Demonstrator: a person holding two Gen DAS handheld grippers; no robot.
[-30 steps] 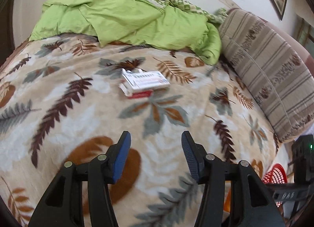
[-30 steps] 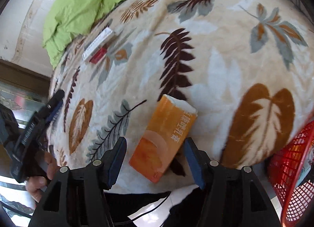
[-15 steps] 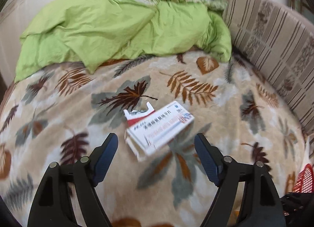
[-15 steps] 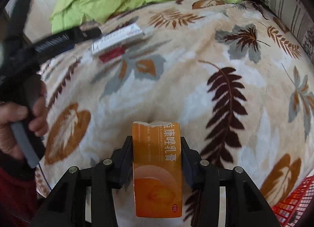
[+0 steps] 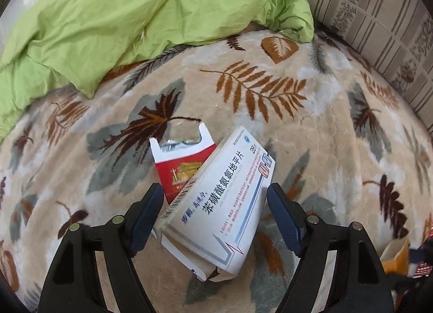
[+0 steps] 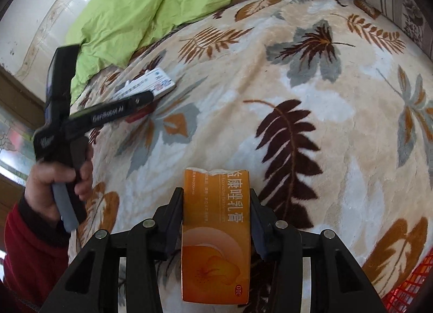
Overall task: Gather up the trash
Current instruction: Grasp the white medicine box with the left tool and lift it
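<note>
A white medicine box [image 5: 216, 204] lies on the leaf-patterned blanket [image 5: 311, 123], partly over a torn red and white carton [image 5: 181, 161]. My left gripper [image 5: 216, 204] is open, its jaws on either side of the white box, not touching it. My right gripper [image 6: 216, 210] is shut on an orange ointment box [image 6: 216, 237], held above the blanket. In the right wrist view the left gripper [image 6: 102, 115] reaches over the white box [image 6: 159, 82].
A green duvet [image 5: 121, 15] is bunched at the head of the bed. A striped pillow [image 5: 379, 20] lies at the right. A red mesh basket [image 6: 411, 286] shows at the lower right edge beside the bed.
My left gripper has moved forward until the white box sits between its jaws. My right gripper closed on the orange box and lifted it off the blanket.
</note>
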